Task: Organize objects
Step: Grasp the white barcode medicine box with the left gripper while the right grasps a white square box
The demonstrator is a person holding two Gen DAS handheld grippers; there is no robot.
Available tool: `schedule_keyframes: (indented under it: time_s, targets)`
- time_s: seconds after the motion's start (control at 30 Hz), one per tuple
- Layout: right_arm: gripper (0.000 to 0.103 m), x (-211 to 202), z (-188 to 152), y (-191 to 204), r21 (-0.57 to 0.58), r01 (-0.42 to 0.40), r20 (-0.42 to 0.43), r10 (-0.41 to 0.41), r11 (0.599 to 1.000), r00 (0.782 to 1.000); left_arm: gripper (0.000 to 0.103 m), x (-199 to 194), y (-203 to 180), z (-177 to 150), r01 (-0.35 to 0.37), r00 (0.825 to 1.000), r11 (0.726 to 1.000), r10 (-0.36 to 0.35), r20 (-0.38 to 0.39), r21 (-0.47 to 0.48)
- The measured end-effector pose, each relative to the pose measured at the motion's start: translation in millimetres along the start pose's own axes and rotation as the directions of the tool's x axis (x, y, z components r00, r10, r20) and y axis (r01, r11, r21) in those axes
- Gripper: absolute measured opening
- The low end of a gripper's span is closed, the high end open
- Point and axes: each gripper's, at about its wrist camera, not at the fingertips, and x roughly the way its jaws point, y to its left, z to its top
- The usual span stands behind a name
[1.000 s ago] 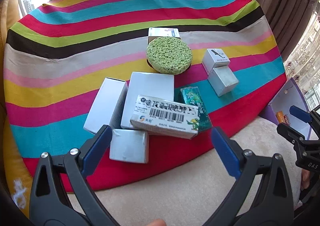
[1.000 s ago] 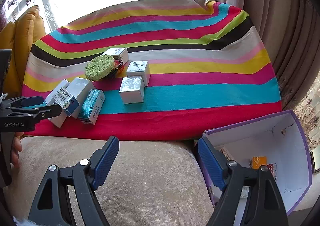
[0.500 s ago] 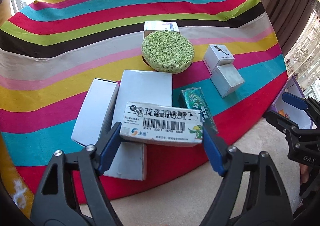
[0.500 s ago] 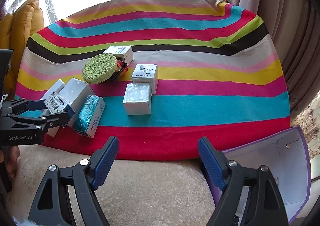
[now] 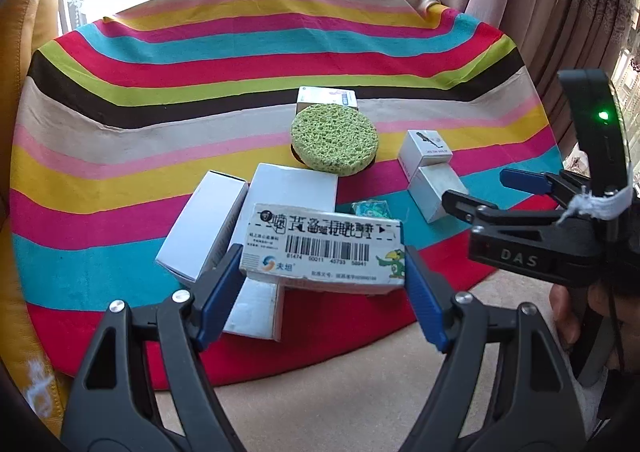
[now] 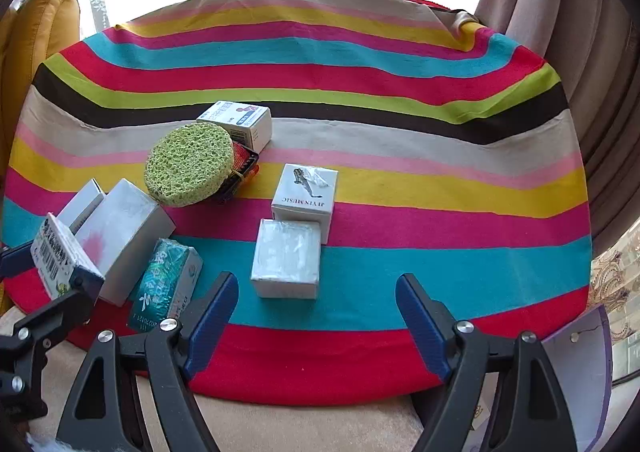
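The striped cloth (image 6: 360, 64) covered most of what you saw, and everything else sat on its near half. Take the green sponge (image 5: 334, 142) as your landmark: it lay tilted on a dark red-and-black item (image 6: 242, 168), with a white-and-blue carton (image 6: 236, 124) touching it on the far side.

Just in front of the sponge sat a large white box (image 5: 294, 188), with a slimmer white box (image 5: 204, 226) against its left side and another white box (image 5: 254, 308) nearer you. To the right of the sponge stood the music box (image 6: 306, 194), and the foil-wrapped box (image 6: 286, 258) touched its near face. A teal carton (image 6: 166, 282) lay between the large white box and the foil-wrapped one.

Your left gripper (image 5: 324, 284) had just been closing, and its blue pads pressed both ends of the barcode box (image 5: 324, 252), in front of the sponge and over the white boxes. Whether it was lifted clear of them, I cannot tell.

Your right gripper (image 6: 316, 322) stood wide with nothing between its fingers, near the foil-wrapped box. A purple-edged box (image 6: 584, 336) showed at the right, well apart from the sponge.
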Motion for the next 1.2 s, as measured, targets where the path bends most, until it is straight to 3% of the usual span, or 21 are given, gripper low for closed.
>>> schedule_keyframes:
  time_s: [0.17,0.27,0.5,0.6,1.2]
  targets:
    - [0.082,12.2,8.4,12.3,-0.037,0.017,-0.007,-0.018,0.999,1.000,0.080,-1.6,3.2,-0.7,0.011,1.000,0.999,-0.011,0.011,-0.030]
    - [0.076,19.4,12.0,14.7,-0.046,0.029,-0.016,-0.030,0.999,0.999,0.080,-1.0,4.9,-0.7,0.015,1.000,0.999,-0.014,0.008,-0.044]
    - [0.058,36.5,15.3,13.6,-0.040,0.040,-0.061,-0.042,0.998,0.997,0.080,-2.7,7.0,-2.4,0.006,1.000,0.998,-0.006,0.010,-0.060]
    - [0.042,41.0,15.0,12.8,-0.039,0.035,-0.070,-0.038,0.999,0.997,0.080,-3.6,8.4,-4.1,-0.005,1.000,0.997,0.006,0.011,-0.076]
    - [0.042,-9.2,-12.0,2.2,-0.009,0.020,0.004,-0.020,1.000,1.000,0.079,-19.9,-19.3,-23.1,-0.056,0.998,0.991,0.058,0.011,-0.120]
